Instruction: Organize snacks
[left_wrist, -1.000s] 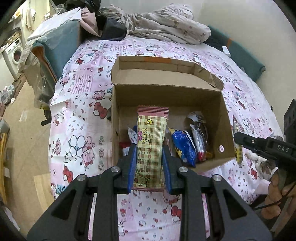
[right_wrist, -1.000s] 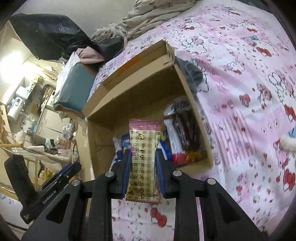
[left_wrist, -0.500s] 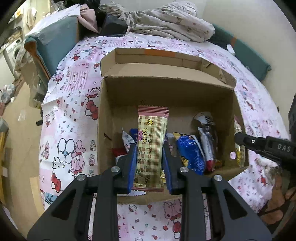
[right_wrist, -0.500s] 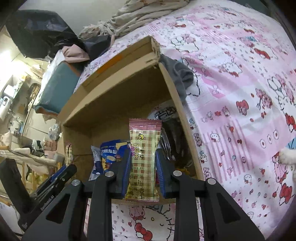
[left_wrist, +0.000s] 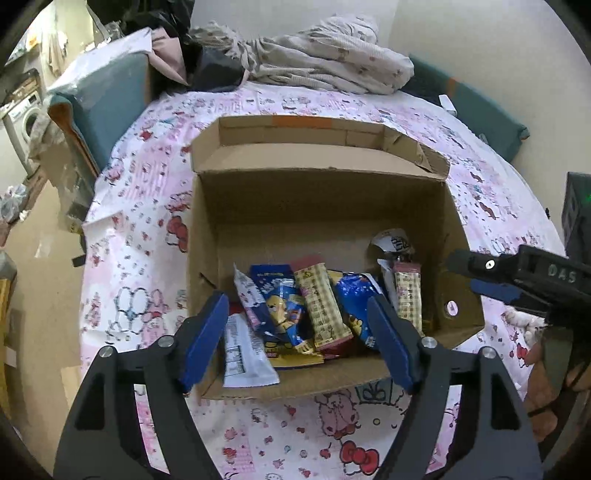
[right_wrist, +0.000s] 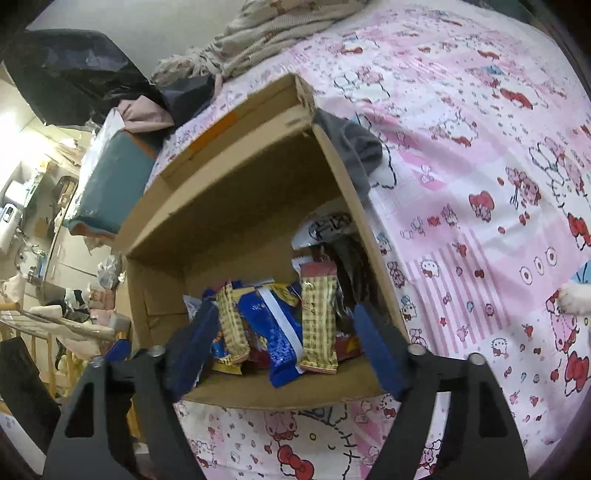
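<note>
The release step is in hand. The jaws of both the left gripper (left_wrist: 295, 339) and the right gripper (right_wrist: 284, 347) have just been opening and now stand wide apart, with nothing clamped between them; each hangs over the near rim of the cardboard box (left_wrist: 317, 206).

2 plaid-wrapped snack bars are seen inside the box. One plaid bar (left_wrist: 320, 302) lies near the middle of the box floor, leaning among the blue packets (left_wrist: 354, 306). The second plaid bar (right_wrist: 317, 321) stands against the dark wrapper by the right wall of the box. A white packet (left_wrist: 243, 354) rests against the near wall of the box, at its left.

The box sits on a pink cartoon-print sheet (left_wrist: 155, 206). No loose snacks are seen on the sheet around the box in these views.

Judged from this, the deposit is done. The next move calls for both grippers to be lifted clear of the near rim without the wall being caught, and any remaining snacks to be sought outside the box.
</note>
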